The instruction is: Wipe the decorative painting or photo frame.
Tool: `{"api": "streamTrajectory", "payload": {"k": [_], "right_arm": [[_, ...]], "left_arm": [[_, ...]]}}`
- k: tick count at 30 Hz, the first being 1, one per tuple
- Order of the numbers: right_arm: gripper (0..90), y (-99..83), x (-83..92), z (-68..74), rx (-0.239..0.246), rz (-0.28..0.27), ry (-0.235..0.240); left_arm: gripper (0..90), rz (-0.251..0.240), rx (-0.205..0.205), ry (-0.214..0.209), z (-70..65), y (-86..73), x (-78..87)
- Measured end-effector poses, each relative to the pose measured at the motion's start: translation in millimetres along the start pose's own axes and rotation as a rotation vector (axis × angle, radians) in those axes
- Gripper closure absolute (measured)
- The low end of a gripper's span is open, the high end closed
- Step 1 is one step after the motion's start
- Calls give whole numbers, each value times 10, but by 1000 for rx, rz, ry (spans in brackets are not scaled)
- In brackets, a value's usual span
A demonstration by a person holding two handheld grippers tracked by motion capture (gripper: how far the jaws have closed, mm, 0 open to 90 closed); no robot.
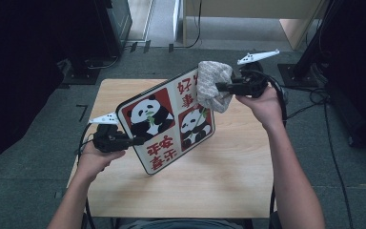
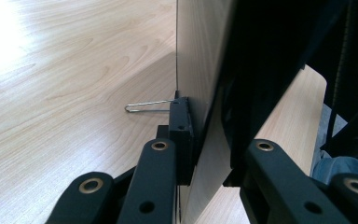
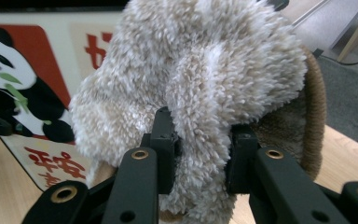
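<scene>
The panda board [image 1: 166, 121] stands tilted over the desk [image 1: 228, 181] centre, left gripper [image 1: 134, 140] clamped on its near-left edge, right gripper [image 1: 224, 87] clamped on a cloth [image 1: 213, 83] apparently pressed against its far corner.

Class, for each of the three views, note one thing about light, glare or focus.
High view: dim, dark corners, the wooden table evenly lit. Left gripper view: glare whitens the tabletop at upper left; the panda board edge close up is soft and shadowed. Right gripper view: fluffy cloth sharp; floor behind blurred.
</scene>
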State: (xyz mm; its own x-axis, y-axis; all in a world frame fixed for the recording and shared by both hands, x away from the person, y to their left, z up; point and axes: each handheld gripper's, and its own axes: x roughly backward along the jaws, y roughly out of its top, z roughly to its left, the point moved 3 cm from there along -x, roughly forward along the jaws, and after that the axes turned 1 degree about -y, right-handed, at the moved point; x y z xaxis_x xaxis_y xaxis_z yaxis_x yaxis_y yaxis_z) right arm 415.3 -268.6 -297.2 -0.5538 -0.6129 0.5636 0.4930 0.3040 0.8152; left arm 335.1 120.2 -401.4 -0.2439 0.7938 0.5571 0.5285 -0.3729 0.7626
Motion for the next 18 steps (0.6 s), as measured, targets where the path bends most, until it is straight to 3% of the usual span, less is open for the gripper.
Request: {"api": "streamTrajectory", "payload": {"k": [7,18], "right_arm": [[707,-173,-143,-80,-7,1,-1],[706,-287,-220,-69,-7,3,-24]], "left_arm": [[801,2,-3,0,0,-2,6],[801,2,-10,6,-7,-5,7]]}}
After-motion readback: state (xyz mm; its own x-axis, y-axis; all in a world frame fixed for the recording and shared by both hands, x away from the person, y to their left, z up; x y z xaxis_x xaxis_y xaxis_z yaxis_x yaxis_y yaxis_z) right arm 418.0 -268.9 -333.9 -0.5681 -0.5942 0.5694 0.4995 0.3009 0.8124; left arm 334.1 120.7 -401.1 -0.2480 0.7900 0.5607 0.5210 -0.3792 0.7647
